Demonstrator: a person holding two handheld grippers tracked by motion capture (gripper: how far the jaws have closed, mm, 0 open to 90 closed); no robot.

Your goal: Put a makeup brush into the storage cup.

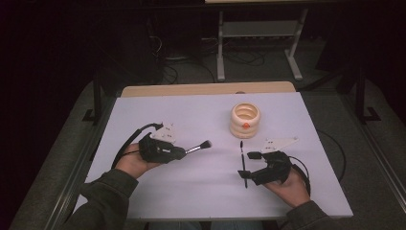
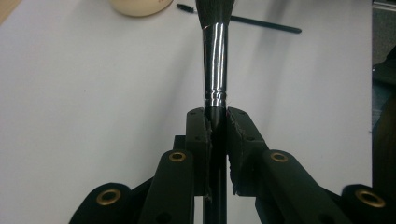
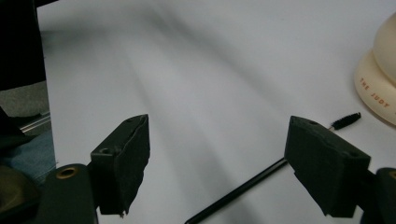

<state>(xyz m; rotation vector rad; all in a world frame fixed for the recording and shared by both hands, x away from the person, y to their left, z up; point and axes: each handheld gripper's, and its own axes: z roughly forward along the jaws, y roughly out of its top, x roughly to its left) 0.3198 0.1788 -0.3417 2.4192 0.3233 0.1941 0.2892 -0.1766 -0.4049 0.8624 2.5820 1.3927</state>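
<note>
Black tongs in the person's left hand were clenched on the dark handle of a makeup brush, gripping it just below the shiny metal collar. Seen from the left gripper view, the brush ran straight out between the two jaws, its bristle end cut off by the top edge of the frame. From the high view, the brush projected to the right of the left tongs, tilted slightly upward, with its bristle head over the white tabletop.

Right tongs were released, with the jaws standing wide apart. A thin black wand lay flat on the tabletop between and beyond the two jaws, untouched by either. Its small bristled tip pointed toward a cream ribbed cup, stopping near the cup's base without touching it. From the high view, the wand lay lengthwise just left of the right tongs.

Both sets of tongs stood well apart from each other. The cup stood upright farther back on the tabletop, right of centre, with an orange mark on its front.
</note>
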